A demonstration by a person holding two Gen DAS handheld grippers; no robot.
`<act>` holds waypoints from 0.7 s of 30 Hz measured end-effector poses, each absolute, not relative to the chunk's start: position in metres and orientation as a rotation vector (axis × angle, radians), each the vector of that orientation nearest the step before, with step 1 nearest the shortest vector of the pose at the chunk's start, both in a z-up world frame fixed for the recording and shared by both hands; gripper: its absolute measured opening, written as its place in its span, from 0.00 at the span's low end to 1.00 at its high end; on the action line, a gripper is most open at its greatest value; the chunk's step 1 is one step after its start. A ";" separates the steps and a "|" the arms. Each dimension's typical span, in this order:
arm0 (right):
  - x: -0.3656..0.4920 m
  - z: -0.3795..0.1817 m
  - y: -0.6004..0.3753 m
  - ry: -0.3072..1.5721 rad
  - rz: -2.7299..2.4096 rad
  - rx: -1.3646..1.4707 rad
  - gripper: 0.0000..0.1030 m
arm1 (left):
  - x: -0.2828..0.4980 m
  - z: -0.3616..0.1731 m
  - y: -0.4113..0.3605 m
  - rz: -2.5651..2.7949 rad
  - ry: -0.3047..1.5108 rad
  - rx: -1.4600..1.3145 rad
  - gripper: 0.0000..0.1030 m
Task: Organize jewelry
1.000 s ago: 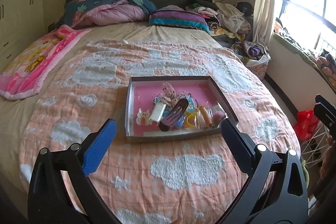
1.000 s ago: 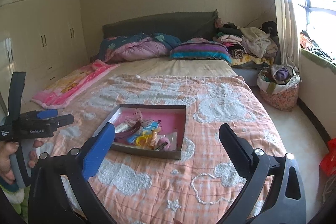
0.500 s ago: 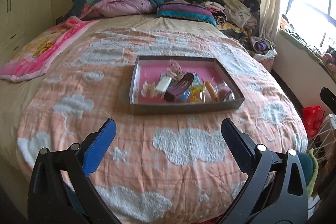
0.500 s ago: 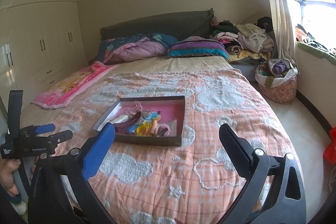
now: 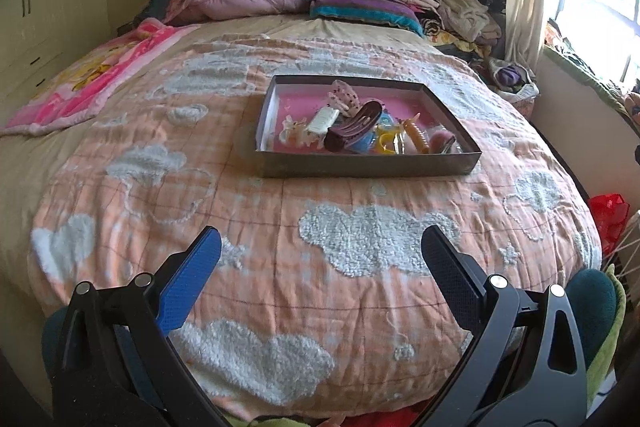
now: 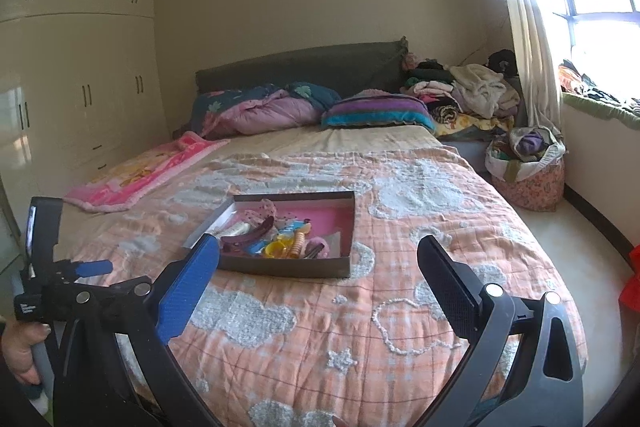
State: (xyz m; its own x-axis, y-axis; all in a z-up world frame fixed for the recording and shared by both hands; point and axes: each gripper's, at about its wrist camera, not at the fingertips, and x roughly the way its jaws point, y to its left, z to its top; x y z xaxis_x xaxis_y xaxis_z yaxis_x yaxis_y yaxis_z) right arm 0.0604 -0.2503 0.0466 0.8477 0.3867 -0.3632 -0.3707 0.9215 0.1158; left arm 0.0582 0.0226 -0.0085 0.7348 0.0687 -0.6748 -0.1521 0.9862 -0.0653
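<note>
A: Nearest the lens, what is the claw condition?

B: Left gripper: jaws wide apart, nothing between them, held off the foot of the bed. Right gripper: likewise spread wide and empty. Judgement: both are staged clear of the work so the whole tray is in sight before a first pick.

A: And under them?

B: One peach quilt with white cloud patches, bare at the near end.

A: Location of the task items?

B: One shallow grey tray with a pink floor sits mid-bed, well apart from both grippers. The accessories lie heaped toward its near side, touching and overlapping: one dark claw clip, one white clip, one spotted bow, yellow rings and an orange coil. An exact total cannot be counted from the pile.

A: Beyond the tray?

B: One pink blanket at the left edge; pillows at the headboard.
</note>
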 end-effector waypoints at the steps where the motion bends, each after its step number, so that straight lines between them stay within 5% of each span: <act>1: 0.059 0.046 -0.250 0.392 0.401 0.041 0.96 | 0.058 -0.009 0.023 0.122 0.734 -0.119 0.91; 21: 0.047 0.010 -0.227 0.516 0.429 0.015 0.96 | 0.043 -0.023 0.006 0.089 0.738 -0.083 0.91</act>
